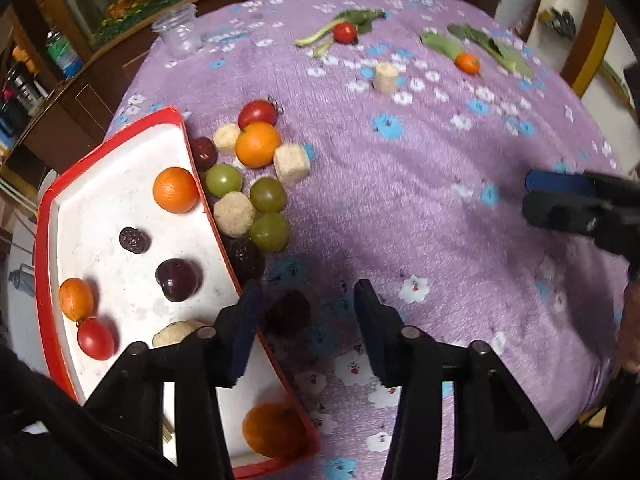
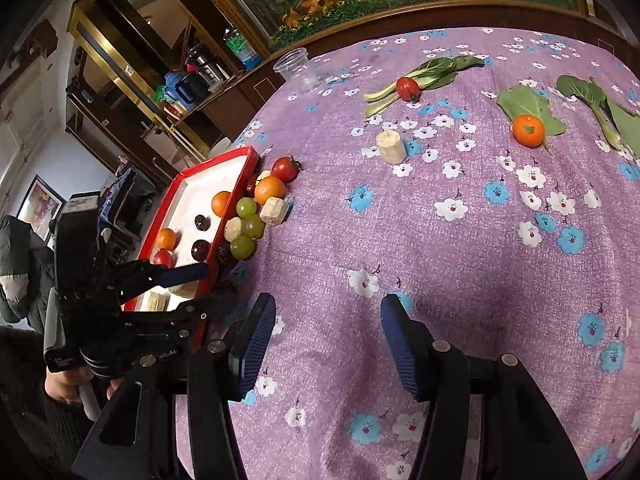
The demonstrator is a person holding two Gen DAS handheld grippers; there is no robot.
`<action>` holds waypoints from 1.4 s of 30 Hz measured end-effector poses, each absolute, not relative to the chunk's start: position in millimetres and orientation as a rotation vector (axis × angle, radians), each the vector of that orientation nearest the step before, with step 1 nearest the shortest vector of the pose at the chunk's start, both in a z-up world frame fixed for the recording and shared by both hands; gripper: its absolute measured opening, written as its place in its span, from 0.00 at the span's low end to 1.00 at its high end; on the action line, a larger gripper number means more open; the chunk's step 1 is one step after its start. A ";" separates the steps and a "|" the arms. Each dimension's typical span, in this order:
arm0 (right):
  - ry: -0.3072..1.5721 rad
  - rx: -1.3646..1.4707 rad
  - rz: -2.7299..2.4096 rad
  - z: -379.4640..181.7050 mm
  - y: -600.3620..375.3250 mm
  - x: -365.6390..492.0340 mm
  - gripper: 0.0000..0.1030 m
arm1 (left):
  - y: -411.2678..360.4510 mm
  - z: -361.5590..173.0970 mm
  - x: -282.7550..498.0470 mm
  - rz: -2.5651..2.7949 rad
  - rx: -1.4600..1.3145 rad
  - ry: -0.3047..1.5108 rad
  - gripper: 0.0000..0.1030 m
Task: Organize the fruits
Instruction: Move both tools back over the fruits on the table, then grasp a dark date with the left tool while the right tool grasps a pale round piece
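Observation:
A red-rimmed white tray (image 1: 112, 208) (image 2: 240, 156) at the left holds oranges, dark plums, a red tomato (image 1: 95, 338) and beige pieces. Against its right rim lies a pile (image 1: 256, 184) (image 2: 256, 216) of green grapes, an orange, a tomato, beige cylinders and dark fruits. My left gripper (image 1: 308, 320) (image 2: 204, 288) hangs over the tray's near rim, open. A blurred dark fruit (image 1: 288, 312) sits on the cloth between its fingers, close to the left pad and apart from the right one. My right gripper (image 2: 326, 312) (image 1: 560, 200) is open over bare cloth with nothing in it.
On the purple flowered cloth (image 1: 400, 200) farther off lie a tomato on greens (image 1: 345, 32) (image 2: 407, 88), an orange on a leaf (image 1: 467, 63) (image 2: 528, 130) and a beige cylinder (image 1: 385, 77) (image 2: 391, 146). A clear plastic cup (image 1: 178, 28) (image 2: 298, 70) stands at the far left edge.

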State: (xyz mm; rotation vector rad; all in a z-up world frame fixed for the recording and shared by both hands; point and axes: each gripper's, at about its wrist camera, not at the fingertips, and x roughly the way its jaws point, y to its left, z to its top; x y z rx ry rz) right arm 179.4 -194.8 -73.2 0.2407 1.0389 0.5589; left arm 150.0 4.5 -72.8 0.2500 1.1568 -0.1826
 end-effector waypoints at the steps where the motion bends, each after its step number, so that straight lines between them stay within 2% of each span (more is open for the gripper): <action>1: 1.038 0.241 0.561 -73.0 -194.3 179.9 0.55 | 3.3 -74.0 150.3 -0.190 0.258 1.158 0.42; 3: 1.037 0.238 0.566 -72.6 -192.0 180.6 0.55 | 2.9 -77.0 151.4 -0.208 0.262 1.172 0.42; 5: 1.038 0.238 0.569 -73.0 -190.1 180.8 0.55 | 4.1 -80.8 152.8 -0.188 0.276 1.193 0.27; 10: 1.036 0.230 0.567 -72.0 -189.1 180.2 0.55 | -2.3 -83.5 150.6 -0.153 0.357 1.195 0.19; 17: 1.035 0.245 0.532 -71.0 -199.5 183.8 0.55 | 0.1 -85.5 148.9 -0.160 0.370 1.158 0.19; 20: 1.033 0.251 0.520 -69.8 -202.0 185.5 0.55 | -0.6 -85.2 149.0 -0.150 0.374 1.159 0.15; 30: 1.019 0.250 0.503 -63.7 -201.9 192.2 0.55 | 22.7 -64.7 135.0 -0.251 -0.028 1.068 0.14; 38: 0.991 0.217 0.471 -59.0 -196.5 227.4 0.53 | -4.2 -57.5 122.1 -0.244 -0.112 0.984 0.14; 42: 0.971 0.182 0.456 -57.5 -189.4 259.0 0.47 | -5.9 -52.1 123.1 -0.228 -0.127 0.962 0.14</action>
